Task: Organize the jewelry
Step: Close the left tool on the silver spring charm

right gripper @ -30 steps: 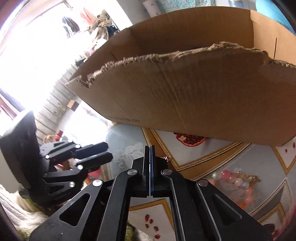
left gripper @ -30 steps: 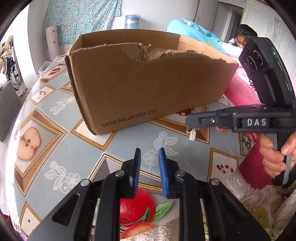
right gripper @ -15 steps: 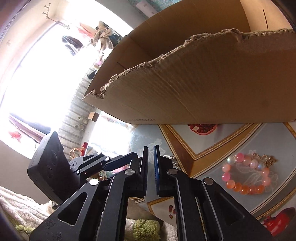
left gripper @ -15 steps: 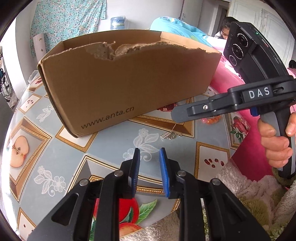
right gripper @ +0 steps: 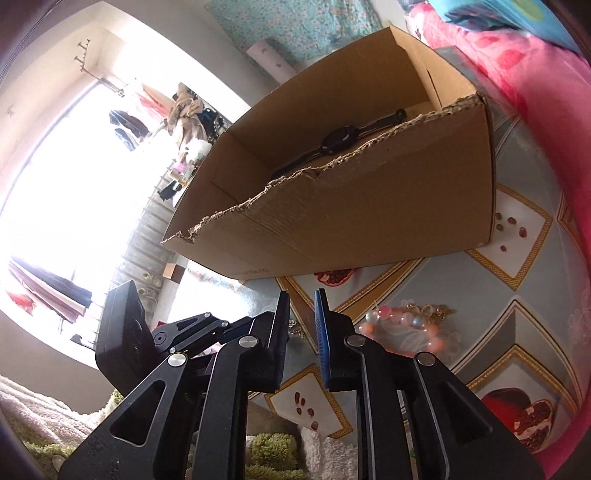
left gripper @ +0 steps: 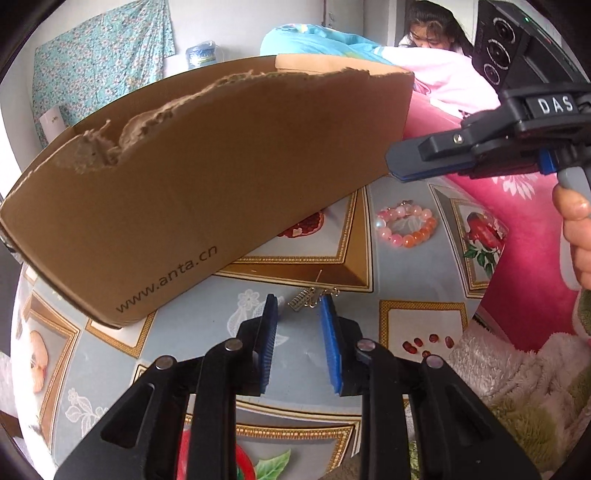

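Left wrist view: left tool (left gripper: 298,306) hanging over the desk (left gripper: 402,284), blue pads (left gripper: 328,332) parted and having just been widening, nothing pinched between them. Lying flat on the desk just beyond the tips: a small silver earring (left gripper: 308,298), free of both pads. Standing behind it, a torn cardboard box (left gripper: 207,192) printed "www.anta.cn" on its near wall. Resting to the right of the box, apart from the earring: a pink and orange bead bracelet (left gripper: 405,225). Reaching in from the right edge above the bracelet: right tool (left gripper: 397,168), marked "DAS" on a white label, gripped by a hand (left gripper: 576,236). Covering the desk: a grey-blue cloth with gold-framed fruit pictures. Showing behind: a pink blanket (left gripper: 532,221), a floral curtain (left gripper: 99,59), a seated person (left gripper: 432,29).

Right wrist view: right tool (right gripper: 301,308) pointing down at the desk (right gripper: 517,295), its pads slightly apart after just opening, gripping nothing. Lying beyond the right pad: the bead bracelet (right gripper: 406,325), with a gold charm. Peeking out between the tips: a bit of the earring (right gripper: 295,328), too small to tell more. Sitting inside the cardboard box (right gripper: 369,214): a black watch (right gripper: 338,138). Showing at lower left: the left tool (right gripper: 255,325), state not readable here. Glaring behind it: a bright window (right gripper: 74,184) with hanging clothes.
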Demonstrator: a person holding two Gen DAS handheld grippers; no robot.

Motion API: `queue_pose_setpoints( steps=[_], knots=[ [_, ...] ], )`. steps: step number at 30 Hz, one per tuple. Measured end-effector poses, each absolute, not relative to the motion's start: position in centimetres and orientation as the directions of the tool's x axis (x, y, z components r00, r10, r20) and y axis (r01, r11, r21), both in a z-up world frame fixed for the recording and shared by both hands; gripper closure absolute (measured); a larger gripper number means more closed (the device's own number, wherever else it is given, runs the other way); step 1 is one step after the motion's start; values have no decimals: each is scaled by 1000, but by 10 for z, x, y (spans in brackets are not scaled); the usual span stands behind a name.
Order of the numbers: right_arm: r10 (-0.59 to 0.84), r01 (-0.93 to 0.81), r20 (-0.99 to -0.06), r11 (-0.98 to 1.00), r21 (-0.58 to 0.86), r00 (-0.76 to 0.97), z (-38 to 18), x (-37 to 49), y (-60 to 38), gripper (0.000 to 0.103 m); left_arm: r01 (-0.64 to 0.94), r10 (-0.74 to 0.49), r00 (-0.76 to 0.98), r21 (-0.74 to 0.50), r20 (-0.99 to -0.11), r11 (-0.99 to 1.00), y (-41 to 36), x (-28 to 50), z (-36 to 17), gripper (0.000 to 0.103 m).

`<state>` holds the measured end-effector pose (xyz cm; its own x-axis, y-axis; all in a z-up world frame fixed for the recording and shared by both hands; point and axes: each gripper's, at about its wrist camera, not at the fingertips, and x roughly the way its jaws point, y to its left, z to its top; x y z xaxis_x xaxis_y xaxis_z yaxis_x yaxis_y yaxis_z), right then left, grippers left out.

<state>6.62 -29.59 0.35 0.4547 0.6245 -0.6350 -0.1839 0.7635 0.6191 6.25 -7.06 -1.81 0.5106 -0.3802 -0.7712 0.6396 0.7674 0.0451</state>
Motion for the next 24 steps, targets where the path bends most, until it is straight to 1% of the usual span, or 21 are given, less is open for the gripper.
queue_pose_setpoints(
  steps=[3, 10, 11, 12, 15, 17, 22, 24],
  knots=[
    [624, -180, -631, 762, 622, 461, 0, 68, -290, 87, 658, -384, 499, 51, -777, 751, -73, 67, -17, 77],
    [617, -175, -635, 767, 617, 465, -1, 69, -297, 87, 675, -399, 490, 48, -775, 736, -77, 71, -18, 78],
    [613, -174, -637, 770, 614, 466, 0, 69, -299, 87, 678, -404, 485, 42, -776, 733, -77, 71, -17, 81],
    [608, -171, -641, 774, 609, 470, 0, 69, -298, 87, 679, -404, 484, 42, -776, 733, -75, 74, -19, 87],
    [590, -166, -651, 788, 592, 478, 2, 67, -300, 87, 665, -404, 481, 23, -778, 746, -74, 80, -18, 98],
    [571, -164, -664, 804, 572, 483, 4, 66, -298, 87, 653, -425, 466, -23, -776, 757, -70, 85, -17, 99],
    [496, -192, -719, 864, 466, 487, 7, 58, -287, 87, 607, -441, 473, -80, -763, 790, -61, 91, -17, 101],
    [449, -216, -750, 893, 395, 485, 6, 54, -277, 83, 589, -450, 480, -104, -753, 801, -56, 92, -14, 101]
  ],
)
